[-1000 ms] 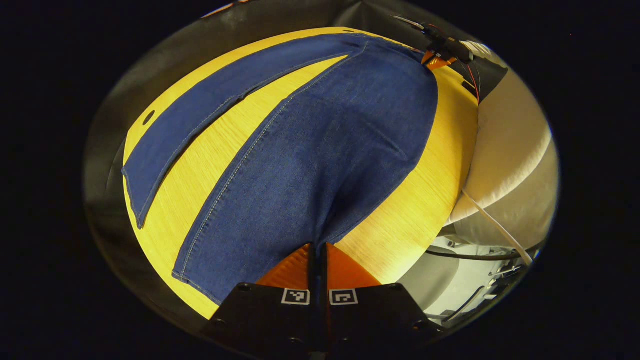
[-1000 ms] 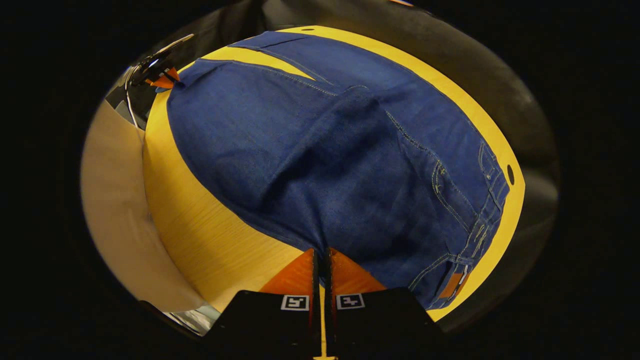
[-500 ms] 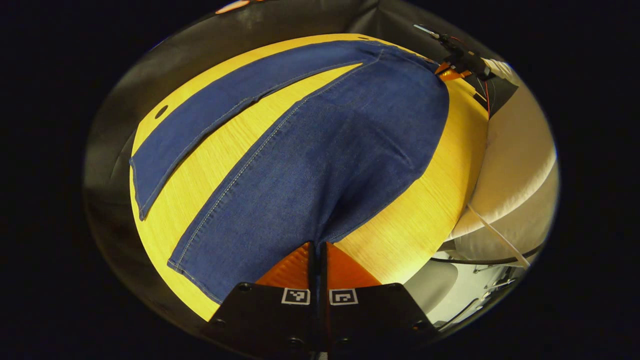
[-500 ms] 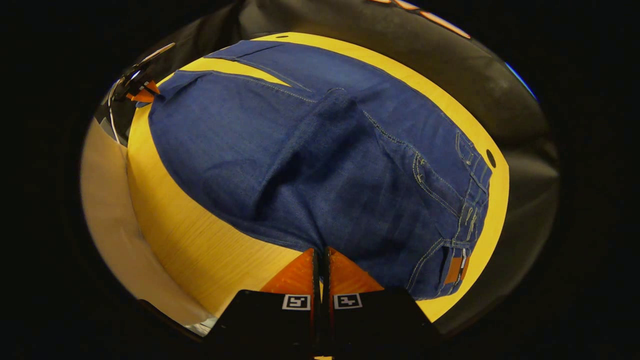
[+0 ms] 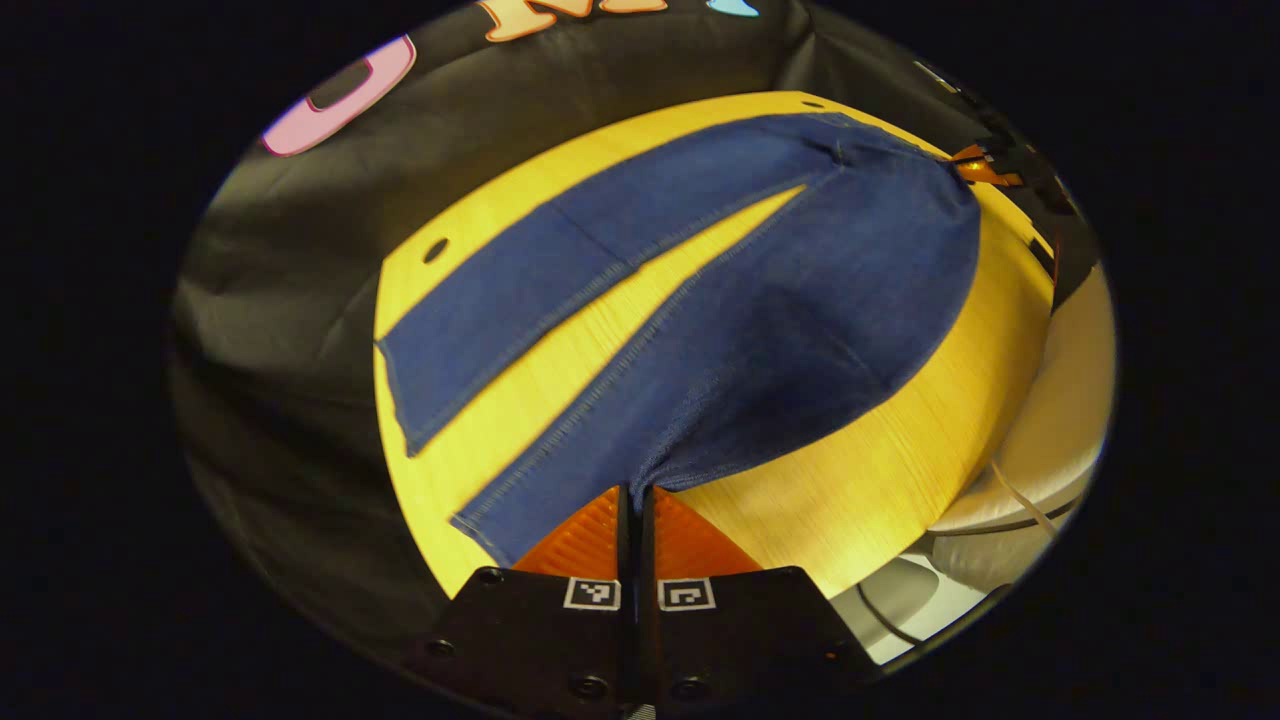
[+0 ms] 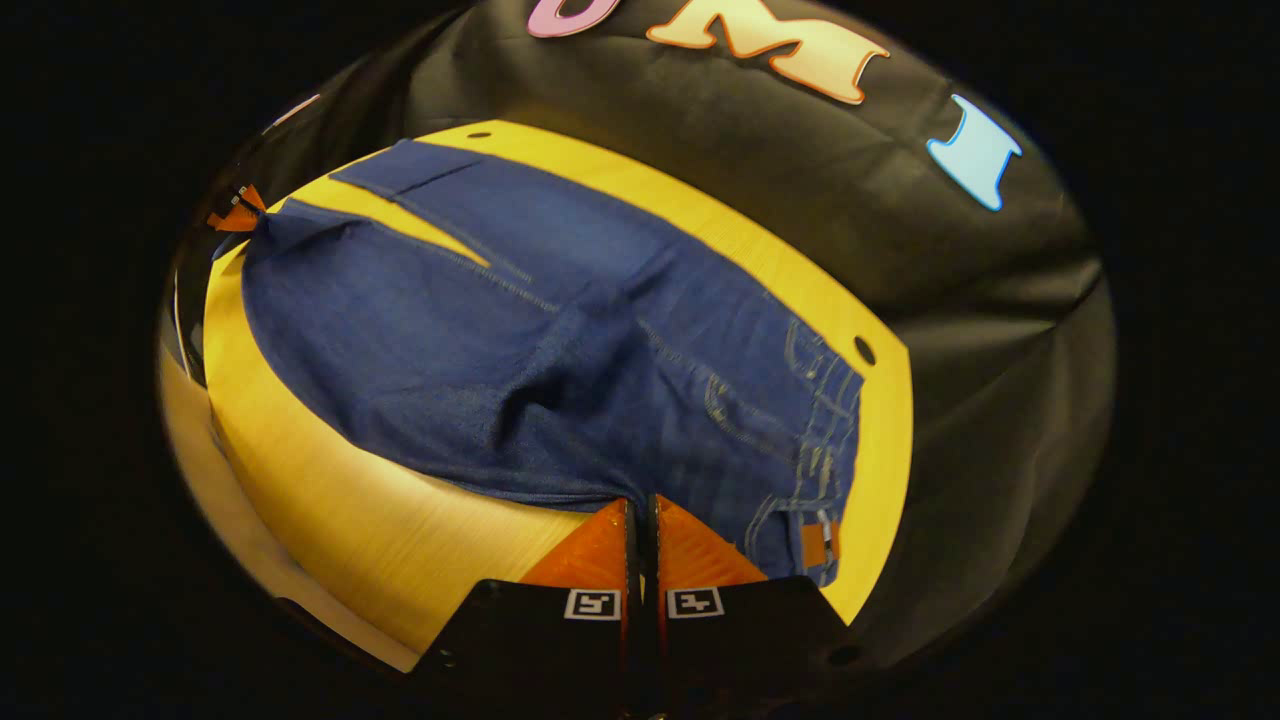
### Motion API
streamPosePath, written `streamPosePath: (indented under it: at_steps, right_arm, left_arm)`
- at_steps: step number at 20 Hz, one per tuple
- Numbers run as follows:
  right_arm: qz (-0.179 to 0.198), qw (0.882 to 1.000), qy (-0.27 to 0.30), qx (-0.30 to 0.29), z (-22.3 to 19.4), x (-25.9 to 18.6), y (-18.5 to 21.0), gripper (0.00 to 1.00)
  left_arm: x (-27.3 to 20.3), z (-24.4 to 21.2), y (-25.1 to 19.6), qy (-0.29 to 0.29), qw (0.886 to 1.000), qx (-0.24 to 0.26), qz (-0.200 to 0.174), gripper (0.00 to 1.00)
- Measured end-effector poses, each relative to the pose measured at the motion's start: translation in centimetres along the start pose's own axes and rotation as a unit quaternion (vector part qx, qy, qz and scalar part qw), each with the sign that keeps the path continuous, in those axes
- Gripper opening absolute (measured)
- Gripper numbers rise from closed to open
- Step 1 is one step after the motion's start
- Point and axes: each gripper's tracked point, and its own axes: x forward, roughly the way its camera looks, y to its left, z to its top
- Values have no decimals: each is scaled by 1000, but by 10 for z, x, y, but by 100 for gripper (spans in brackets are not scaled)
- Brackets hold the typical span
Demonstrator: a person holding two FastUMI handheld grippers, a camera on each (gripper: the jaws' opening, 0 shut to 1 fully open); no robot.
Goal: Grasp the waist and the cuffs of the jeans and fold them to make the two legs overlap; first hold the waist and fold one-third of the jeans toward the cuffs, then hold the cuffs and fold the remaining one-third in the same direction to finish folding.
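Blue jeans (image 5: 780, 300) are spread across a yellow wooden table (image 5: 900, 470). In the left gripper view my left gripper (image 5: 635, 495) is shut on the near leg's edge by the cuff, and that leg rises off the table toward it. The far leg (image 5: 560, 270) lies flat. My right gripper (image 5: 985, 168) is seen far off at the jeans' other end. In the right gripper view my right gripper (image 6: 641, 503) is shut on the near edge of the jeans (image 6: 500, 340) by the waistband (image 6: 830, 440) and its brown patch (image 6: 818, 545). The left gripper (image 6: 235, 212) shows at the far left.
Black cloth wall surrounds the table on its far sides. The tabletop has small round holes (image 5: 435, 250) (image 6: 864, 350) near its far edge. A pale cushioned seat (image 5: 1060, 440) with a cable stands beside the table's near edge.
Both grippers have risen and tipped up, lifting the near edge of the jeans higher off the table. More of the wall now shows in both views.
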Motion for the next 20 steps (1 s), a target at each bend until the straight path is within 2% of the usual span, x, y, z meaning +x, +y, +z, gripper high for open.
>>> streamPosePath:
  at_steps: [3, 4, 5, 10, 11, 13, 16, 20]
  right_arm:
    - [-31, 998, -32, 32, 39, -6, -26, 3]
    - [-42, 997, -41, 41, 52, -3, -36, 0]
    - [-54, 996, -51, 48, 70, 0, -45, 3]
    - [-100, 992, -67, 37, 134, 44, -74, 2]
    - [-104, 992, -63, 29, 142, 57, -77, 0]
    - [-107, 992, -56, 21, 155, 84, -83, 2]
    - [-98, 993, -42, 43, 166, 134, -89, 0]
    - [-86, 993, -33, 79, 169, 193, -89, 0]
  left_arm:
    - [-7, 35, 35, -24, 999, -2, 35, 0]
    - [-8, 48, 47, -30, 998, 2, 50, 0]
    - [-7, 60, 58, -35, 997, 6, 63, 0]
    - [21, 119, 110, -43, 993, 34, 108, 0]
    - [30, 127, 119, -43, 992, 40, 112, 0]
    - [55, 142, 134, -31, 992, 52, 112, 0]
    - [97, 155, 153, -13, 991, 75, 114, 0]
    - [149, 172, 172, -26, 986, 96, 134, 0]
